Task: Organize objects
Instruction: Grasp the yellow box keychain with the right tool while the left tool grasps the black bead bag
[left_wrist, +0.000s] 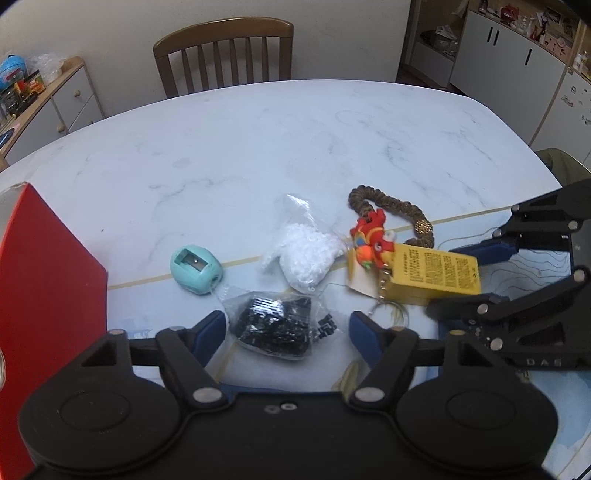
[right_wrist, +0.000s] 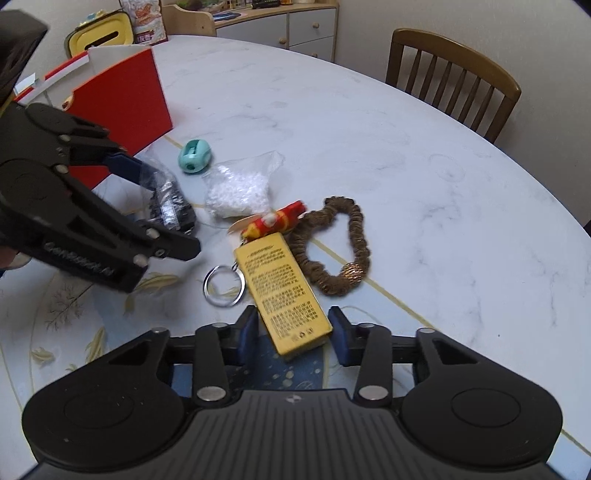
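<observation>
You can read very little here. In your left wrist view, the right gripper (left_wrist: 469, 280), at four o'clock, carries raised letters "D A S" on its black body. The yellow box (right_wrist: 286, 291) at six o'clock in your right wrist view is covered in dense black print, too small to read. The left gripper (right_wrist: 162, 206), at nine o'clock, bears embossed lettering you cannot make out.

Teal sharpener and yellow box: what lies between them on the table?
The clear bag of white bits lies between the teal sharpener and the yellow box, clearest in the left wrist view.
</observation>
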